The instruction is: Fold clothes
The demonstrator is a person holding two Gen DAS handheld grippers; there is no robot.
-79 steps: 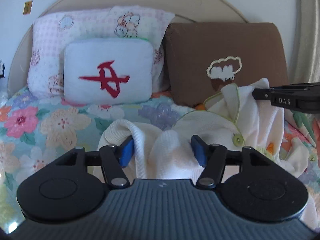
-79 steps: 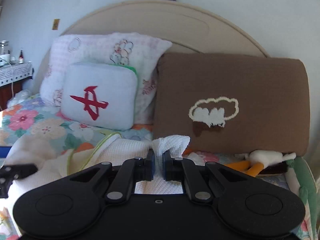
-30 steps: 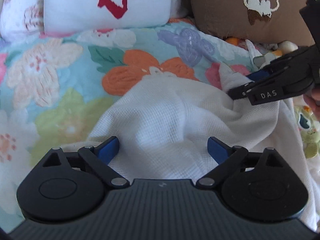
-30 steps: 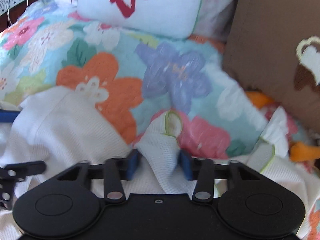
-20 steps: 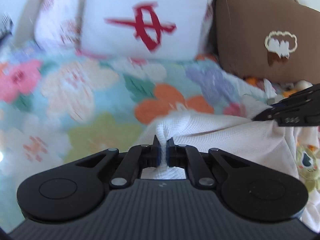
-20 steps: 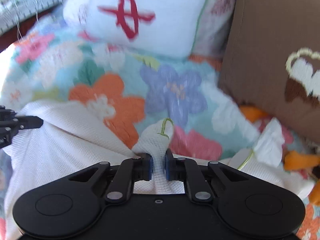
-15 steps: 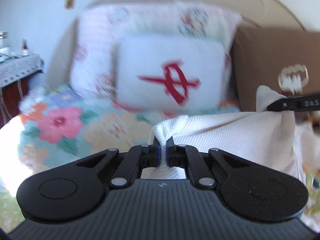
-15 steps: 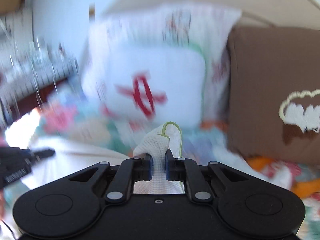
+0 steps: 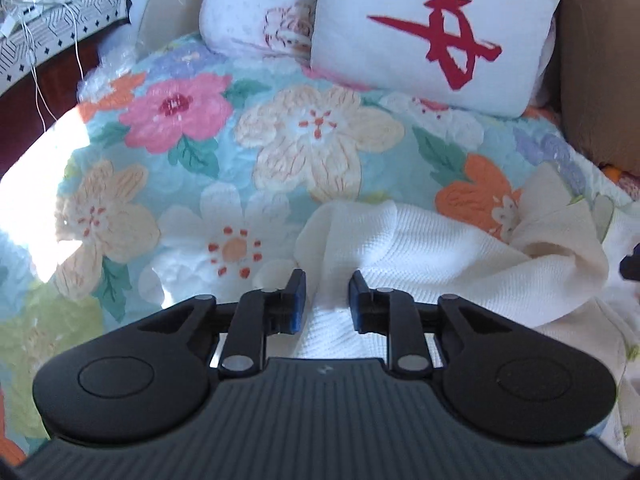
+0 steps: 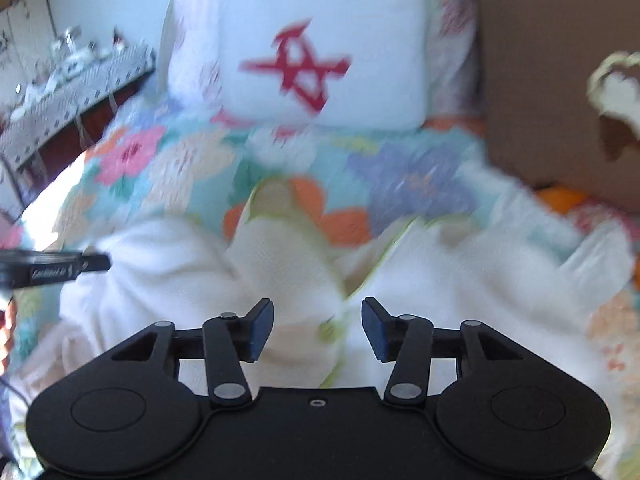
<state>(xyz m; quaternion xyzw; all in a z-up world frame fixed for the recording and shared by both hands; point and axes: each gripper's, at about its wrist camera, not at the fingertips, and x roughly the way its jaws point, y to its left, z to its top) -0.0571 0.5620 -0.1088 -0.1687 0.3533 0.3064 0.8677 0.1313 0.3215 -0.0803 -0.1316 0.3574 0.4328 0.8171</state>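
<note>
- Centrally, the white waffle-knit garment [image 9: 440, 252] is lying crumpled on the floral bedspread [image 9: 208, 152], its bulk sitting toward the right of the left wrist view, with a raised fold peaking near its far edge.
- The left gripper [image 9: 327, 298] is hovering low over the garment's near-left corner; its blue-padded fingers [image 9: 298, 300] are standing apart, straddling a ridge of cloth without pinching it, a stance that is, by judgement, either releasing or preparing a corner for the fold.
- The right gripper [image 10: 318, 330] is likewise showing its fingers [image 10: 260, 330] spread, with cloth lying between them but not clamped.
- Spread cloth on a flat bed is offering a broad working surface, which is probably why the garment is resting there.
- The left wrist view is giving a sharp look at the knit texture; of the right gripper it is catching only a dark sliver at the frame's right edge.
- The right wrist view, though blurred, is revealing green piping along the hems [image 10: 384, 248], the left gripper's side profile, and a brown cushion [image 10: 552, 80].
- Both views are including the white pillow with a red character [image 9: 432, 32] and a cluttered side table [image 9: 52, 28].
</note>
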